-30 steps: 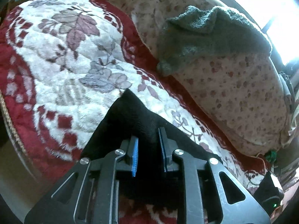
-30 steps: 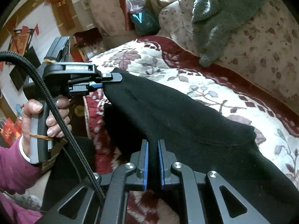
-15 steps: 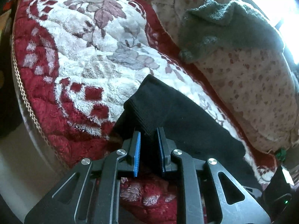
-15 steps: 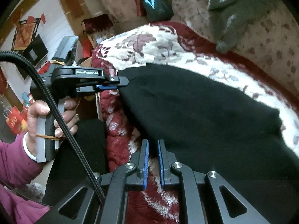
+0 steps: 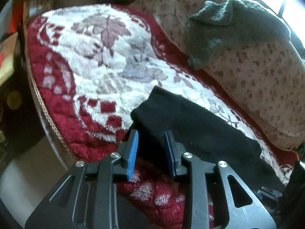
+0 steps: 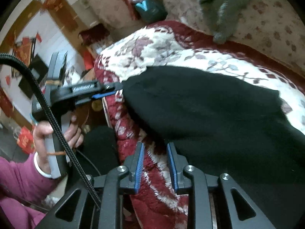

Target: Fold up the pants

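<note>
The black pants (image 5: 200, 126) lie flat on the red and white floral blanket (image 5: 106, 61) of a sofa seat; they fill the middle of the right wrist view (image 6: 200, 105). My left gripper (image 5: 150, 133) is open, its blue pads on either side of the pants' near corner, with the cloth lying loose between them. My right gripper (image 6: 155, 147) is open at the pants' front edge, over the blanket's red border. In the right wrist view the left gripper (image 6: 106, 90) sits at the pants' left corner, held by a hand.
A grey fleece garment (image 5: 232, 28) hangs over the floral sofa back (image 5: 266, 80). The seat's front edge (image 5: 43, 110) drops to the floor at the left. A teal bag (image 6: 148, 7) and red decorations stand beyond the sofa's far end.
Both grippers lowered the pants onto the blanket, then opened and let go. The pants now lie flat instead of hanging between the jaws.
</note>
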The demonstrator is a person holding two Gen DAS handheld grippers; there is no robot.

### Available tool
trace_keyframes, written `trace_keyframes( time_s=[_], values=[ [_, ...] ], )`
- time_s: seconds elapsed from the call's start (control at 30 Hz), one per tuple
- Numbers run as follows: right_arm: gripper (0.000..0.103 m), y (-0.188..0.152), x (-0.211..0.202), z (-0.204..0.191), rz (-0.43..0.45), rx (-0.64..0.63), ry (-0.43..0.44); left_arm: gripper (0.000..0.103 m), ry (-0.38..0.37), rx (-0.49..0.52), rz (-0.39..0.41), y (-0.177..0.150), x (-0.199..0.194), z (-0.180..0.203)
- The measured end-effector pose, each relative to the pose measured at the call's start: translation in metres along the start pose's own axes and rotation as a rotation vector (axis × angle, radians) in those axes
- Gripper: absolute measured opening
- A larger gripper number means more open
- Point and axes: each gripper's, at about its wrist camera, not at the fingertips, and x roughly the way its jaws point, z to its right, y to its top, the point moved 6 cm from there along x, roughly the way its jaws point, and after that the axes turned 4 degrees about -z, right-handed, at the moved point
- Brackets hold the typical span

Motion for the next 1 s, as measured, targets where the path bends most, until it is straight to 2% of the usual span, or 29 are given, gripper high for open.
trace_keyframes(
  time_s=[0.07, 0.2, 0.27, 0.33, 0.57, 0.7, 0.83, 1.0],
  values=[
    [0.023, 0.001, -0.011, 0.012, 0.030, 0.049, 0.006, 0.041, -0.006, 0.020, 0.019, 0.002, -0.006, 0.007],
    [0.025, -0.004, -0.037, 0.042, 0.088, 0.140, -0.045, 0.050, -0.021, 0.053, 0.042, 0.004, -0.013, 0.023],
    [0.028, -0.008, -0.050, 0.054, 0.113, 0.173, -0.067, 0.050, -0.046, 0.068, 0.035, 0.004, -0.014, 0.035],
    [0.034, -0.013, -0.065, 0.066, 0.139, 0.193, -0.081, 0.050, -0.060, 0.089, 0.028, 0.003, -0.012, 0.047],
    [0.039, -0.033, -0.110, 0.102, 0.205, 0.284, -0.140, 0.050, -0.121, 0.195, 0.002, -0.008, -0.005, 0.101],
    [0.043, -0.041, -0.122, 0.114, 0.214, 0.303, -0.169, 0.050, -0.167, 0.276, -0.019, -0.013, 0.003, 0.132],
    [0.044, -0.048, -0.134, 0.124, 0.232, 0.321, -0.197, 0.050, -0.223, 0.406, -0.057, -0.021, 0.015, 0.169],
    [0.047, -0.049, -0.135, 0.131, 0.226, 0.316, -0.215, 0.050, -0.293, 0.477, -0.129, -0.024, 0.035, 0.200]
  ],
)
